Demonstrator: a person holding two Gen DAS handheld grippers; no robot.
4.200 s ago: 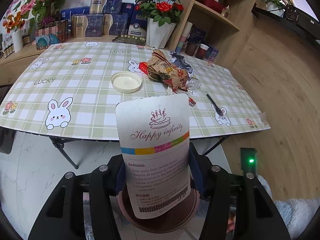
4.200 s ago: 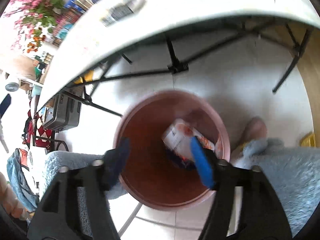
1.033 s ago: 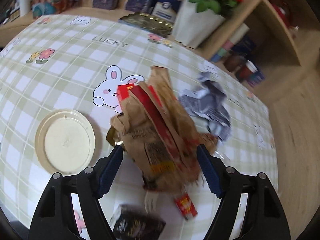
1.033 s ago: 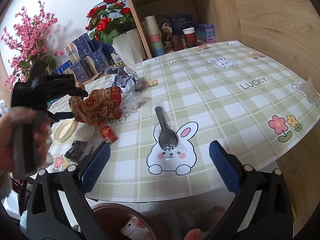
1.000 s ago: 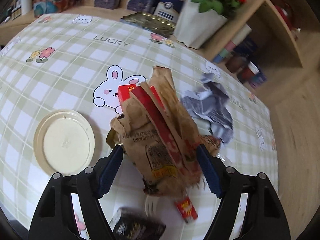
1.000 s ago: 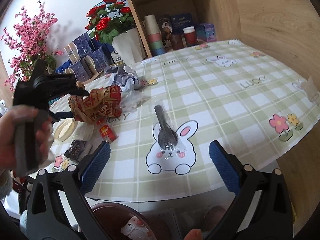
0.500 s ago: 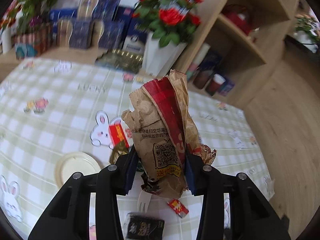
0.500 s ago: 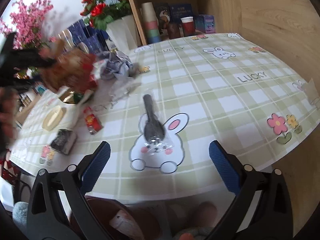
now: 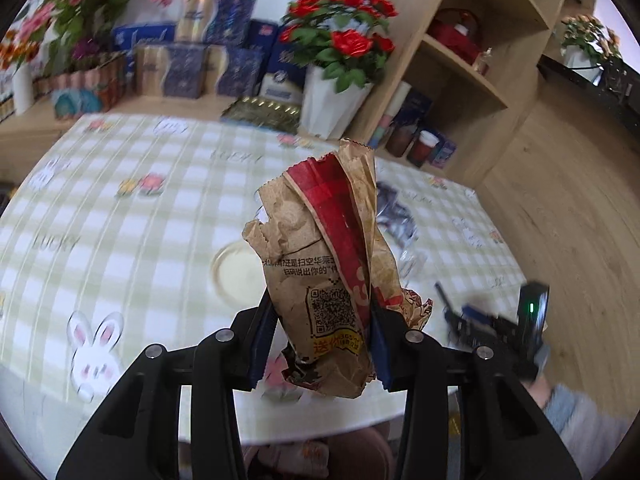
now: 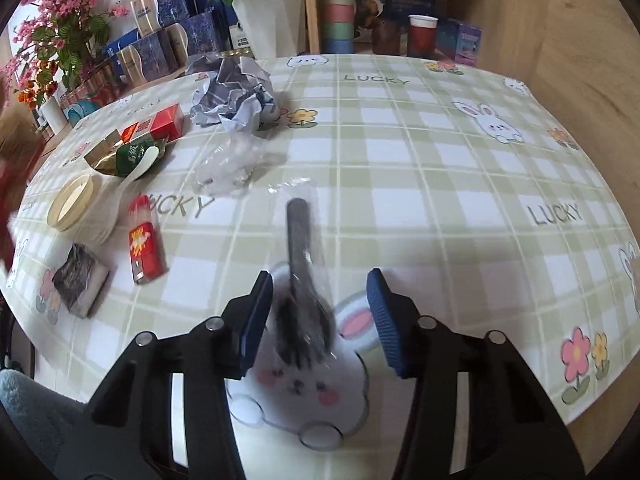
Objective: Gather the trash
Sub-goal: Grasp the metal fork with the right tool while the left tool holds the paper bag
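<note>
Overhead, the left gripper (image 9: 322, 334) tilts downward above the table (image 9: 120, 208), pads clamped on the crumpled brown paper bag (image 9: 326, 276), while the right gripper (image 10: 318, 314), angled steeply down, has just been narrowing its jaws around the wrapped black fork (image 10: 302, 280), pads not touching it.

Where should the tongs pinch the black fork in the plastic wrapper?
Probably the thin handle, coming straight down from above. The wrapped fork lies flat on the tablecloth, handle pointing away, so the right tongs can straddle its narrow sides. The wide prong end looks harder to pinch.
</note>
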